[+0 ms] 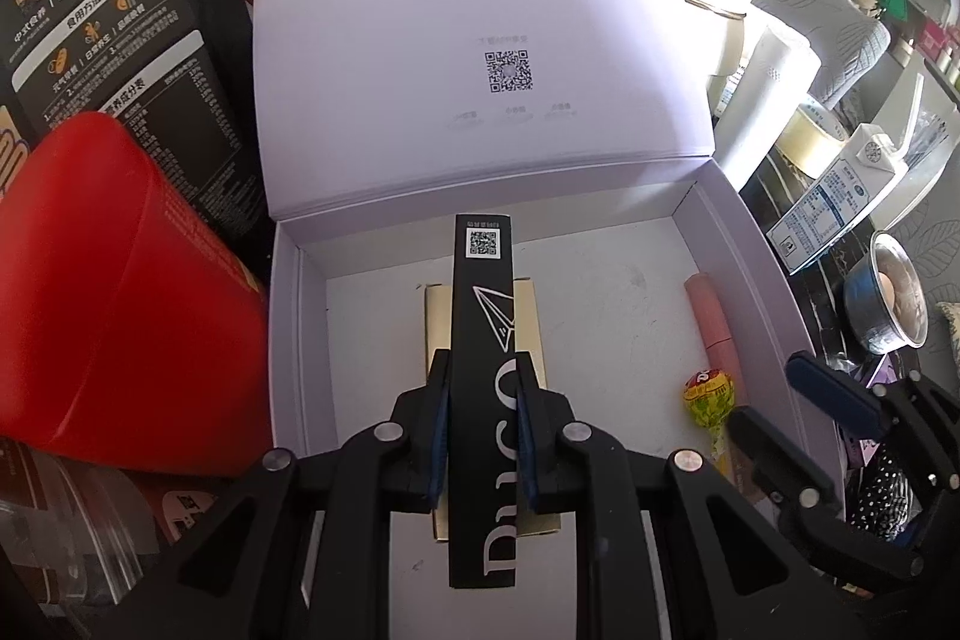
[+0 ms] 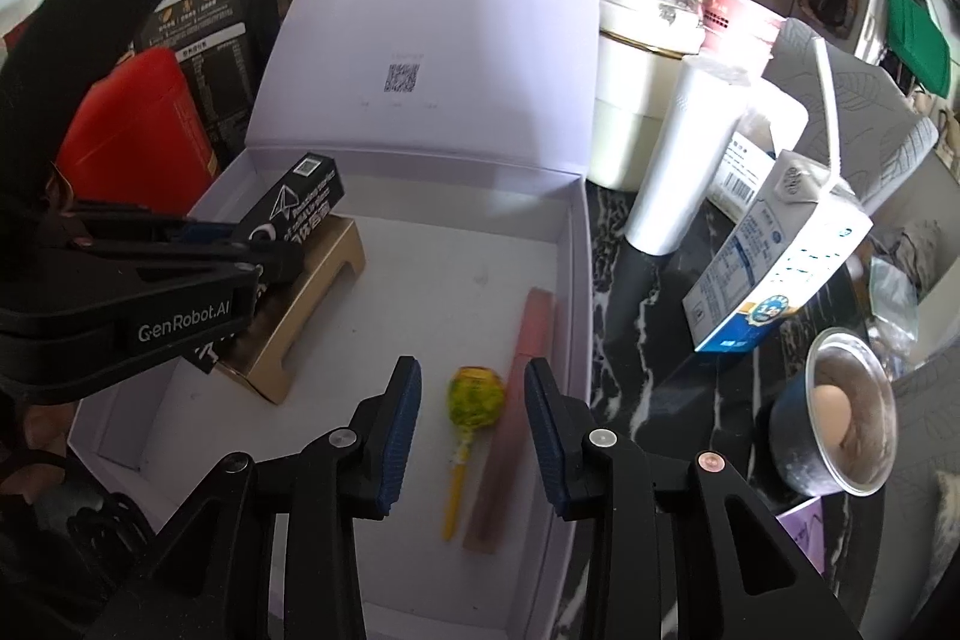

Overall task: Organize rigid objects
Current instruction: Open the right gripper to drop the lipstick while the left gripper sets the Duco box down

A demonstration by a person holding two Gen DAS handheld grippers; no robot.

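An open white gift box point(image 2: 573, 280) stands with its lid point(image 1: 480, 10) raised at the back. My left gripper point(image 1: 480, 370) is shut on a slim black box point(image 1: 483, 316) printed with a paper plane, held over a gold box point(image 1: 528, 316) on the white box's floor. From the right wrist view, the left gripper point(image 2: 258, 241) holds the black box point(image 2: 294, 205) tilted above the gold box point(image 2: 312, 298). My right gripper point(image 2: 472, 367) hangs open above a yellow lollipop point(image 2: 477, 397) and a pink tube point(image 2: 522, 340) lying by the right wall; its pads touch neither.
A red box point(image 1: 120, 292) and a tall black carton point(image 1: 120, 40) crowd the left side. On the dark marble counter to the right stand a white cup point(image 2: 642, 100), a white bottle point(image 2: 678, 148), a milk carton point(image 2: 780, 268) and a bowl holding an egg point(image 2: 840, 412).
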